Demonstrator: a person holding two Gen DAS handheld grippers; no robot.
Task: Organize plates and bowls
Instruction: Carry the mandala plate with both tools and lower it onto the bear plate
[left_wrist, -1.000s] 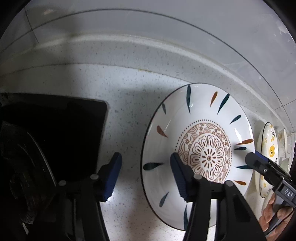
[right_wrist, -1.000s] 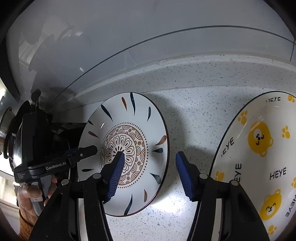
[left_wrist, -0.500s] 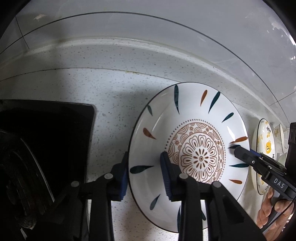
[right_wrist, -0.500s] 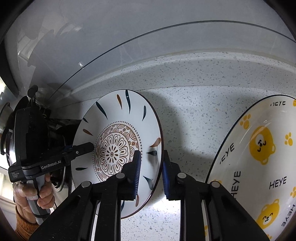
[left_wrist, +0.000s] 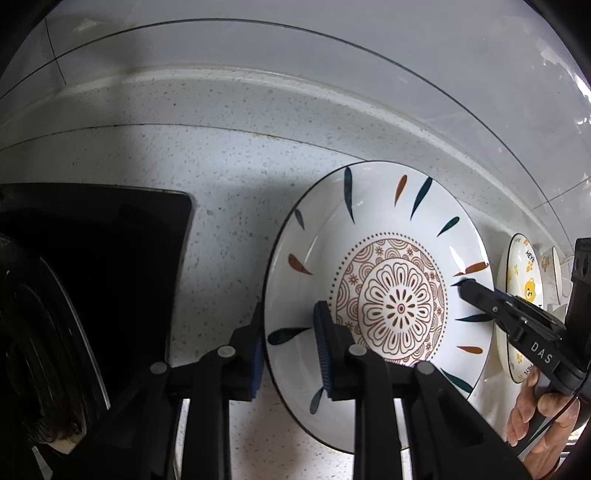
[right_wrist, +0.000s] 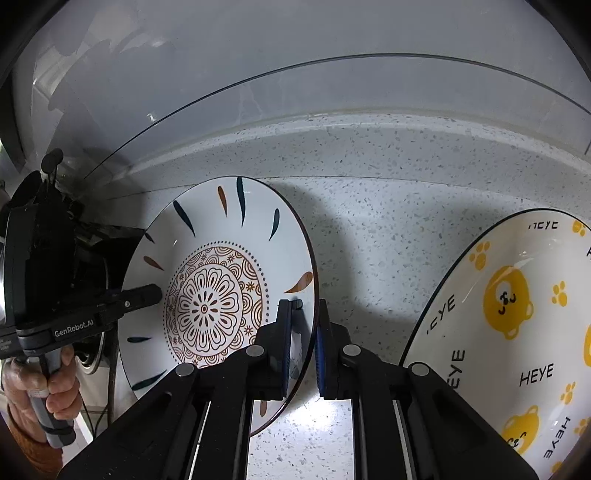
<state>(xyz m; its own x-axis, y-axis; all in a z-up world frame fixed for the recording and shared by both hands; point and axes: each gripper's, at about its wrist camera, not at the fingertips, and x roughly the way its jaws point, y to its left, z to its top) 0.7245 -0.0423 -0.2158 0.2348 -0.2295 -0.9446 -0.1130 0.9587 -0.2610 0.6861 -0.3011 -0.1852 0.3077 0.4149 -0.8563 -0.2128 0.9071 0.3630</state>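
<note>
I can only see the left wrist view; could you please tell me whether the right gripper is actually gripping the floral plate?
Observer: Yes. In the right wrist view the right gripper has one blue pad on each face of the rim of the floral plate, jaws nearly together.
Operator: Thank you. Does that plate touch the bear plate?
Observer: No. Bare speckled counter shows between it and the bear plate.
Operator: And what holds the left gripper?
Observer: A bare hand, wrapped round the handle of the left gripper.
</note>
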